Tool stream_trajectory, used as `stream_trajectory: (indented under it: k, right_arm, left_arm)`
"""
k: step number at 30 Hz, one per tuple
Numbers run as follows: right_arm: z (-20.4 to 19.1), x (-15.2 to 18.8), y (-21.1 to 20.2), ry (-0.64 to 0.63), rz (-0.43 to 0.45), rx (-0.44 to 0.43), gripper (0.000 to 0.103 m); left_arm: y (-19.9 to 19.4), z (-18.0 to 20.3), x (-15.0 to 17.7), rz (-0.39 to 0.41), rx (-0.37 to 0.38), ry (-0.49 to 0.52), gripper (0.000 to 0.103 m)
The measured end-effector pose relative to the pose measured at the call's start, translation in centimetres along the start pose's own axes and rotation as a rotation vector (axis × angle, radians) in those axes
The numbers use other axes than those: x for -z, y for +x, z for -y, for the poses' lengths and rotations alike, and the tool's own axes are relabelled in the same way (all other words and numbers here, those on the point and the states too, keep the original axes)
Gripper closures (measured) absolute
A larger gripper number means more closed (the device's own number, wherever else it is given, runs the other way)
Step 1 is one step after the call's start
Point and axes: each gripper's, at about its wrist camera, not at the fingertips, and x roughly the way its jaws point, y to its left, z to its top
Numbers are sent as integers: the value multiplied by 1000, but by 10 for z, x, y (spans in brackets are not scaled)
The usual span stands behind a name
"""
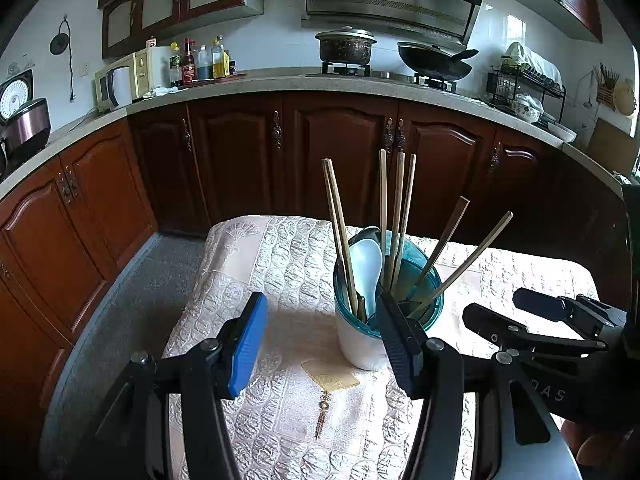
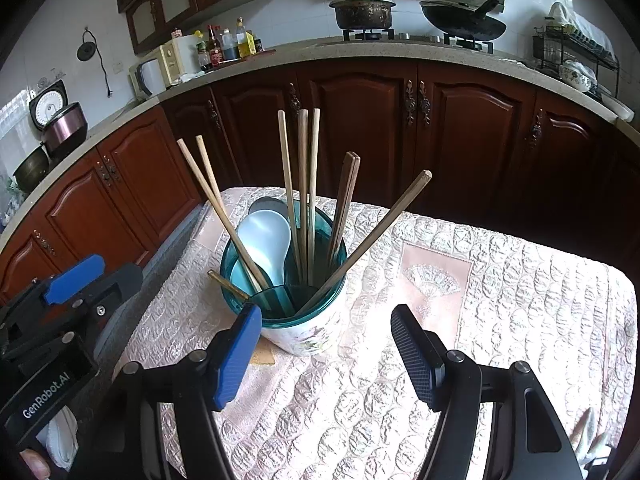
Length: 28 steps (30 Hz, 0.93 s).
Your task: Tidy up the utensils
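both hand-held grippers point forward and downward, side by side. the left hand-held gripper (image 1: pixel 320 336) has its jaws spread wide with nothing pressed between the pads. the right hand-held gripper (image 2: pixel 326 354) likewise stands wide apart, gripping nothing. a fingertip (image 2: pixel 34 466) shows at the left one's handle.

Home kitchen: stove (image 1: pixel 348 68), wok (image 1: pixel 434 65), cabinets (image 1: pixel 240 152)

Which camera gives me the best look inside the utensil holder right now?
The right wrist view: it looks down into the utensil holder, showing its teal rim, the white spoon and where the chopsticks stand. The left wrist view sees it lower, with its gripper finger hiding part of the rim.
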Motion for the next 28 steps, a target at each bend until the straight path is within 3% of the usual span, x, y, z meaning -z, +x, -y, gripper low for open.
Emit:
stream_trajectory:
  k: [28]
  right_arm:
    - [8,2,2,13,-5,-2,32]
  left_arm:
    - [7,1,-1,-3,21,6,46]
